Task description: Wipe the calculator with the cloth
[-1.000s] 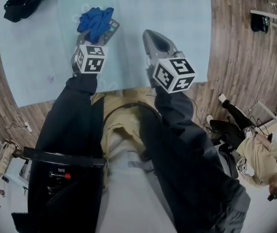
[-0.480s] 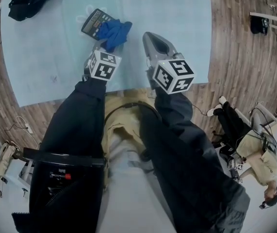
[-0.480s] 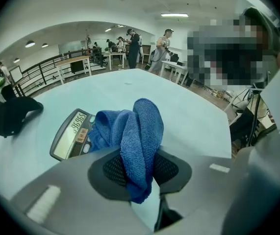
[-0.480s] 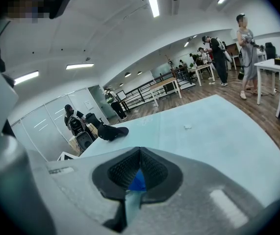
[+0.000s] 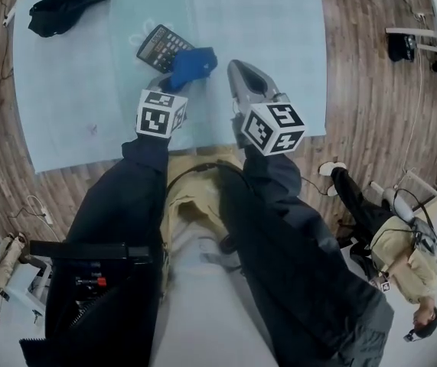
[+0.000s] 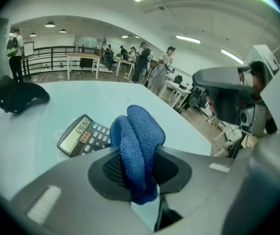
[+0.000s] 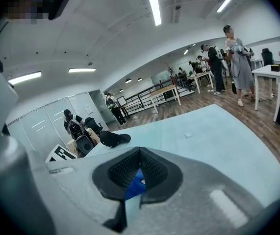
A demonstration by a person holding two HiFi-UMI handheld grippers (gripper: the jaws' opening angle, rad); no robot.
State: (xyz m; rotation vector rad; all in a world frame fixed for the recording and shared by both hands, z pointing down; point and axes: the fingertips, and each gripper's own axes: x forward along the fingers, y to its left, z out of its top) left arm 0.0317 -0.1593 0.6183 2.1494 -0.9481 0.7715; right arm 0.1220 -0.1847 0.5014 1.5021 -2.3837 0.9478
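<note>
Two claws: left claw (image 6: 140,173) clamps the blue cloth (image 6: 139,133) beside the calculator's (image 6: 81,135) right end on the counter (image 5: 279,37). Right claw (image 7: 139,173), closed and empty, steadies nothing, so wiping may skid the calculator.

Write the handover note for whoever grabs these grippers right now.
Left gripper: shut on the blue cloth, at the calculator's near end.
Right gripper: shut, empty, just right of the cloth.
Calculator: face up on the table, display lit with digits.
Done: cloth is gripped and at the calculator. How much is wiped cannot be told.
Left: probably wipe across the keys and display.
</note>
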